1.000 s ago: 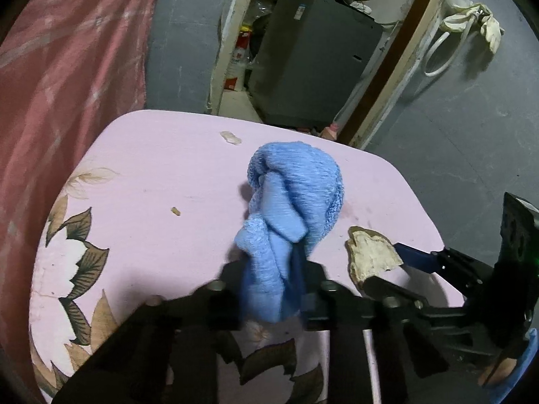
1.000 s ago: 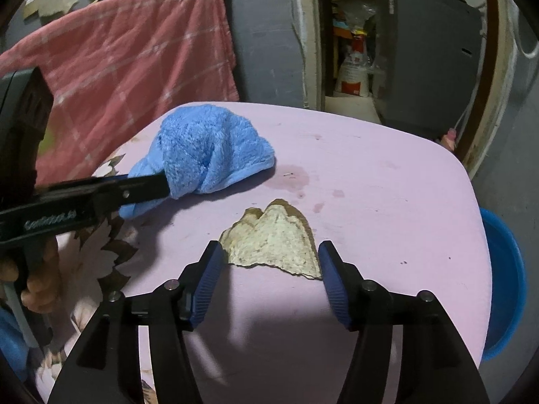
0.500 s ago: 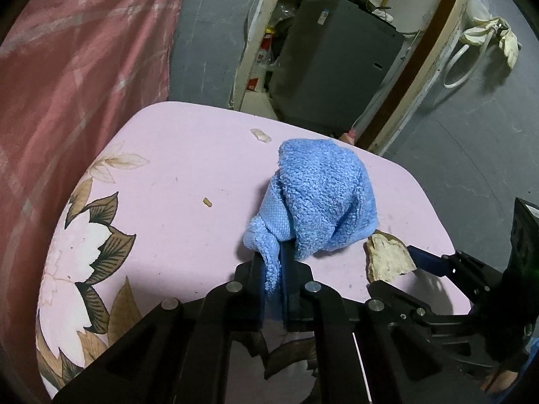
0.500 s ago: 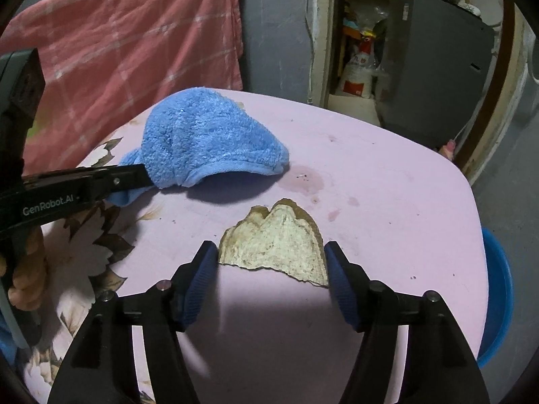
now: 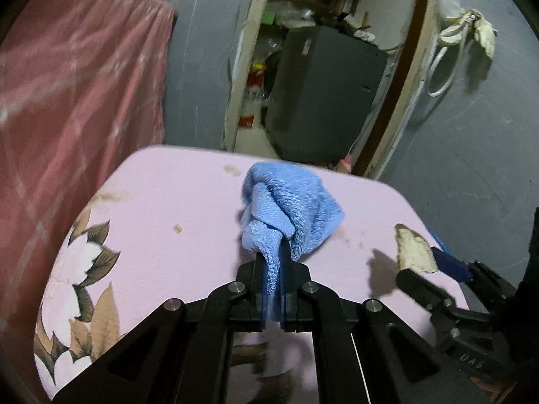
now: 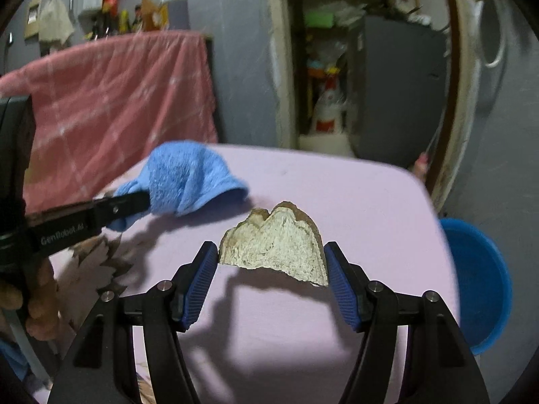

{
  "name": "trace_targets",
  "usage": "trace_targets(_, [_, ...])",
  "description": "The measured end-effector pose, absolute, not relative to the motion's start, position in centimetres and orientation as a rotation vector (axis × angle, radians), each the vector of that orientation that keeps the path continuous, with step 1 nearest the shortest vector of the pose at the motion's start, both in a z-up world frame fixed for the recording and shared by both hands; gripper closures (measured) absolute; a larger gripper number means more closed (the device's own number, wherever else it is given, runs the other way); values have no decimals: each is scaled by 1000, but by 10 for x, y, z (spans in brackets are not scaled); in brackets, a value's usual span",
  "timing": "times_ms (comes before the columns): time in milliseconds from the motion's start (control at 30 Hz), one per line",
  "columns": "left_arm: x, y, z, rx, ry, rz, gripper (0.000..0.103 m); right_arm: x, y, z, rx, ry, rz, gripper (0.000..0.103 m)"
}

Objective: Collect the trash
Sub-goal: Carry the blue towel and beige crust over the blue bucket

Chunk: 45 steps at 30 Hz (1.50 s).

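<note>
My right gripper (image 6: 271, 262) is shut on a torn piece of bread (image 6: 278, 247) and holds it above the pink table (image 6: 353, 202), where it casts a shadow; the bread (image 5: 412, 249) and the right gripper (image 5: 427, 266) also show at the right of the left wrist view. My left gripper (image 5: 271, 256) is shut on a bunched blue cloth (image 5: 289, 202) hanging over the table's middle. The cloth (image 6: 188, 178) shows at the left of the right wrist view. Small crumbs (image 5: 177, 228) and a scrap (image 5: 231, 169) lie on the table.
A blue basin (image 6: 478, 282) stands on the floor right of the table. A pink checked cloth (image 5: 74, 101) hangs at the left. A doorway with a grey appliance (image 5: 323, 94) is behind the table. The table (image 5: 161, 202) has a flower print at its near left.
The right gripper has lifted the bread off the table. The left gripper has raised the cloth and drawn it back; both views now sit higher.
</note>
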State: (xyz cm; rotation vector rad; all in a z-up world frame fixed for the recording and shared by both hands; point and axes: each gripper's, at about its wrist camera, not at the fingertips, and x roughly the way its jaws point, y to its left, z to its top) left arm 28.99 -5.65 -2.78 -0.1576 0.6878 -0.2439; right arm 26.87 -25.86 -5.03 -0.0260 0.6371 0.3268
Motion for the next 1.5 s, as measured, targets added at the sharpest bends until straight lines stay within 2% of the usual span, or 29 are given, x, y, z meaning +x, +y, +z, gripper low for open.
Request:
trace_targets(333, [289,-136,-4,-93,516,-325,101,260,-337,-16,39,430,179,40])
trace_targets(900, [325,-301,5,-103,415,-552,101,255,-481,0,81,253,-83,40])
trace_targets(1167, [332,-361,-3,-115,403,-548,101,265,-527,-14,132,259,-124,40])
trace_targets(1500, [350,-383,-24,-95,484,-530,101,276,-554,-40,190,359,-113,39])
